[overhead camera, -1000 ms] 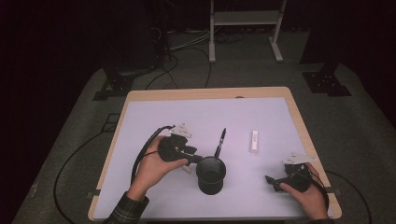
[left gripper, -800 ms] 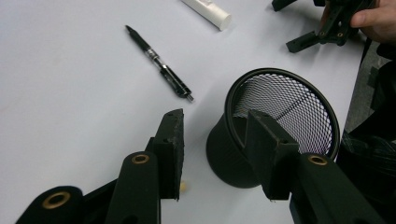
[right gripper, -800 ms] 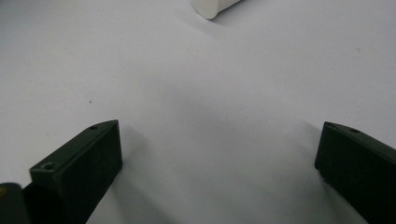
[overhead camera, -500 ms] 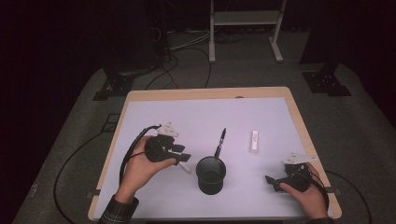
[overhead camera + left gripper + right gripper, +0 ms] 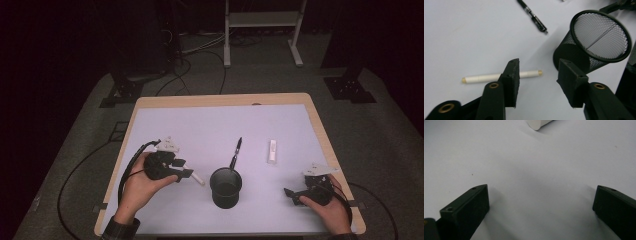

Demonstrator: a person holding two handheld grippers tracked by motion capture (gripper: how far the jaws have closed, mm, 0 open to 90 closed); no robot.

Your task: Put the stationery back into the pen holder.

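Note:
A slim white stick (image 5: 198,179) lies on the table between my left gripper (image 5: 186,169) and a black mesh cup (image 5: 226,187). In the left gripper view the stick (image 5: 482,78) lies flat, partly behind the left jaw, and the gripper (image 5: 540,66) is open with nothing between its jaws. The mesh cup (image 5: 599,42) stands upright just beyond the right jaw. A black pen (image 5: 236,152) lies past the cup. My right gripper (image 5: 291,194) rests at the front right, open wide (image 5: 541,188) over bare table.
A small white block (image 5: 271,151) lies right of the pen, and its end (image 5: 539,123) shows at the top of the right gripper view. The pale table (image 5: 200,125) has a wooden rim. Cables trail off both front corners onto the dark floor.
My left gripper has drawn back to the left, away from the mesh cup. The white stick now lies on the table in front of its jaws. The right gripper has not moved.

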